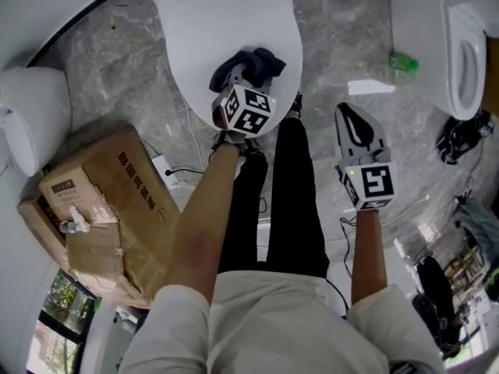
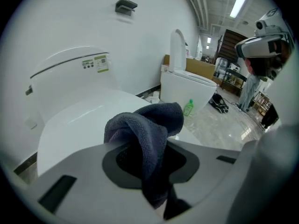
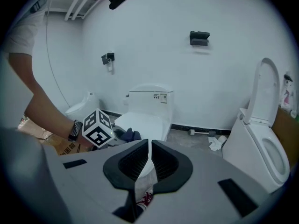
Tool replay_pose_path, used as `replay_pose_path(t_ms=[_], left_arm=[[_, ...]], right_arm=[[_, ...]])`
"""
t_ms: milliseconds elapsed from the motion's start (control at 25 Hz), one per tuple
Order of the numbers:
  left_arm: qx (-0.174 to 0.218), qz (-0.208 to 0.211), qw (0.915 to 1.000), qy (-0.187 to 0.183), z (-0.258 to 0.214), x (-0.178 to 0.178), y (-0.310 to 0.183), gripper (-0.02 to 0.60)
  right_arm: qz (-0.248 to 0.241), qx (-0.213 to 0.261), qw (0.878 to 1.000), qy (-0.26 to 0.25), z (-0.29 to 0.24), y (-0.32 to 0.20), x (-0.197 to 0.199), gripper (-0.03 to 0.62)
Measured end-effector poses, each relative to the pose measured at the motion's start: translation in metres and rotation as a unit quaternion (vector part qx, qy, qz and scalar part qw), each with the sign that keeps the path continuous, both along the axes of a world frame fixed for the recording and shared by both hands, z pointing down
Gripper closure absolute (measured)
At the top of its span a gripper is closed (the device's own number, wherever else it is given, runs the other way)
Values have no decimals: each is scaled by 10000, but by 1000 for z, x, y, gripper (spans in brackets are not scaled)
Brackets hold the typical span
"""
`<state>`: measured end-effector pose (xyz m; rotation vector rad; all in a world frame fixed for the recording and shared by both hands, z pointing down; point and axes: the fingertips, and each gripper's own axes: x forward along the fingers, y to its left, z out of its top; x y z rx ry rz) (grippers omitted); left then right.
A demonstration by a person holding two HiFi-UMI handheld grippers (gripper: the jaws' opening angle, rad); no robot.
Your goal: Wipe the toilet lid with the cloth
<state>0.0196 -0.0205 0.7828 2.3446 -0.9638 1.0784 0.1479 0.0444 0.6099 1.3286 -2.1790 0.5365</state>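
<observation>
Cloth duty: left gripper point(image 1: 238, 80) grasps the bunched dark-blue terry cloth point(image 1: 248, 67) over the glossy white toilet lid point(image 1: 226, 22), tilted down for wiping; right gripper point(image 1: 352, 114) hangs aside, clenched, empty.

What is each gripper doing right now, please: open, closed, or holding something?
Left gripper: closed on the dark cloth, at the toilet lid.
Right gripper: closed, holding nothing.

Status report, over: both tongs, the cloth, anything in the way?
Left tongs shut on dark cloth, at toilet lid front. Right tongs shut, empty, aside. Nothing blocking the lid.
</observation>
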Motion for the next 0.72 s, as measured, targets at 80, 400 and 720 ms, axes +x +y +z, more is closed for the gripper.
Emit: replay_pose_path(t_ms=[80, 400, 720], left_arm=[[-115, 319, 9994, 53, 2, 26, 14, 497], [-360, 1440, 9888, 147, 8, 71, 92, 497], [-648, 1655, 9834, 351, 10, 29, 153, 497]], right_arm=[[96, -17, 9999, 45, -3, 7, 8, 553], [337, -34, 9994, 85, -4, 26, 25, 553], [22, -36, 10000, -10, -4, 22, -9, 553]])
